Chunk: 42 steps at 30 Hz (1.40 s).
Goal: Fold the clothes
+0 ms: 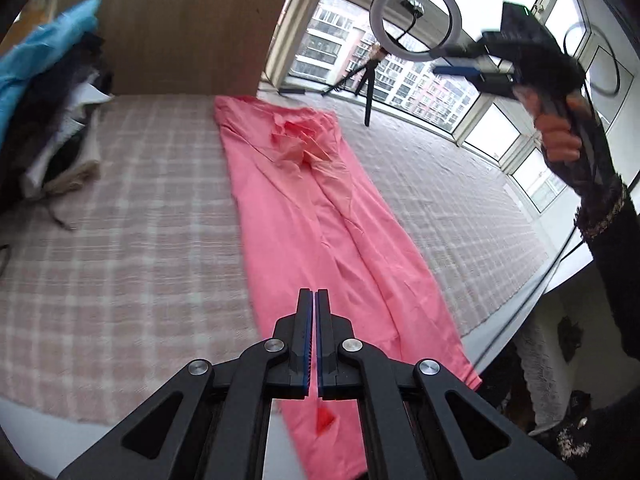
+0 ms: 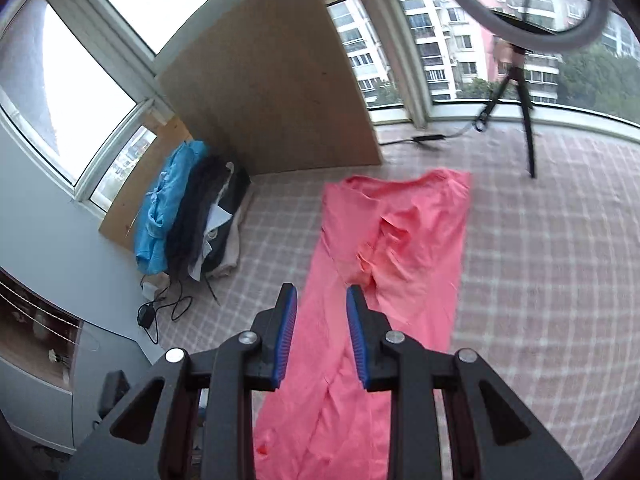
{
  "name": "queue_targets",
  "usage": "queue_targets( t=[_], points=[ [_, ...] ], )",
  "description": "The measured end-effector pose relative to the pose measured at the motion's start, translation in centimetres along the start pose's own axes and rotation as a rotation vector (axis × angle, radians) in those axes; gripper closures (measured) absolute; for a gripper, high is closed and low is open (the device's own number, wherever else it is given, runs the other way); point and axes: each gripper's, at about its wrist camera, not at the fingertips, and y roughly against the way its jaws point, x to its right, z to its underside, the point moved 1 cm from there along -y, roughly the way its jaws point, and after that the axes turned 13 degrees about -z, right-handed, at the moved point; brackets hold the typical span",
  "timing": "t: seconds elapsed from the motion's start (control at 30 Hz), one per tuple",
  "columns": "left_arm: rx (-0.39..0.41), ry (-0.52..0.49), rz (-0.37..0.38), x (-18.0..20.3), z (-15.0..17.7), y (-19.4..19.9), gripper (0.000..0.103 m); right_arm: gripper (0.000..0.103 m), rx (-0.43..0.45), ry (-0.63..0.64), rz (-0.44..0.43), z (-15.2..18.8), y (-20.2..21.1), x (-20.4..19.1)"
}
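Note:
A long pink garment lies lengthwise on the checked bed cover, folded narrow, with a crumpled patch near its far end. My left gripper hovers over the garment's near end, shut, with nothing visible between its blue pads. My right gripper stands open above the garment's middle and holds nothing. In the left wrist view the right gripper is raised high at the upper right, held by a hand in a dark sleeve.
A pile of blue, black and white clothes lies at the bed's far left against a wooden board. A ring light on a tripod stands by the windows. A charger with cable lies near the left edge.

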Motion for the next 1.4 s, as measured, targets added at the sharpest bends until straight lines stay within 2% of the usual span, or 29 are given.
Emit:
queue_targets(
  t=[0.03, 0.1, 0.17, 0.23, 0.3, 0.4, 0.5, 0.57, 0.6, 0.67, 0.73, 0.83, 1.0, 1.1, 1.23, 1.4],
  points=[
    [-0.022, -0.007, -0.002, 0.4, 0.2, -1.2, 0.103, 0.076, -0.018, 0.011, -0.001, -0.9, -1.7, 0.1],
    [-0.058, -0.025, -0.016, 1.1, 0.8, -3.3, 0.103, 0.068, -0.055, 0.034, -0.004, -2.6, -5.1, 0.3],
    [-0.071, -0.050, -0.065, 1.7, 1.5, -4.6, 0.103, 0.068, -0.092, 0.050, -0.004, -4.3, -8.6, 0.7],
    [-0.085, -0.038, -0.083, 1.7, 2.0, -5.0, 0.103, 0.068, -0.132, 0.029, 0.006, -5.5, -11.6, 2.0],
    [-0.099, -0.014, -0.091, 1.3, 2.5, -5.2, 0.103, 0.068, -0.155, 0.001, -0.020, -5.9, -13.0, 2.9],
    [-0.102, 0.025, -0.091, 0.4, 3.0, -4.3, 0.103, 0.068, -0.137, 0.037, -0.045, -6.1, -12.5, 3.0],
    [-0.122, 0.064, -0.099, -0.2, 3.4, -4.1, 0.103, 0.068, -0.137, 0.126, -0.006, -7.5, -12.8, 3.1],
    [-0.142, 0.075, -0.109, -0.1, 3.9, -4.9, 0.103, 0.066, -0.156, 0.181, -0.008, -9.1, -14.5, 4.1],
    [-0.156, 0.076, -0.119, 0.1, 4.1, -5.4, 0.103, 0.061, -0.176, 0.201, 0.017, -9.8, -15.9, 5.1],
    [-0.162, 0.086, -0.130, 0.2, 4.2, -5.8, 0.103, 0.059, -0.227, 0.200, 0.106, -11.0, -19.0, 7.8],
    [-0.155, 0.119, -0.114, 0.0, 3.3, -5.7, 0.103, 0.059, -0.255, 0.139, 0.137, -11.7, -21.1, 11.1],
    [-0.116, 0.147, -0.095, -0.8, 0.4, -5.0, 0.102, 0.059, -0.268, 0.092, 0.084, -11.8, -22.6, 14.0],
    [-0.060, 0.103, -0.128, -1.9, -5.9, -6.3, 0.098, 0.059, -0.328, 0.128, 0.081, -11.0, -24.7, 15.1],
    [-0.041, 0.064, -0.135, -1.2, -8.2, -8.3, 0.098, 0.059, -0.275, 0.144, 0.038, -12.0, -24.3, 14.4],
    [-0.064, 0.058, -0.107, 0.2, -8.6, -11.4, 0.098, 0.059, -0.187, 0.209, 0.054, -15.0, -24.8, 13.1],
    [-0.100, 0.051, -0.087, 1.0, -7.3, -13.1, 0.098, 0.059, -0.282, 0.345, 0.083, -17.0, -28.6, 11.7]
  ],
)
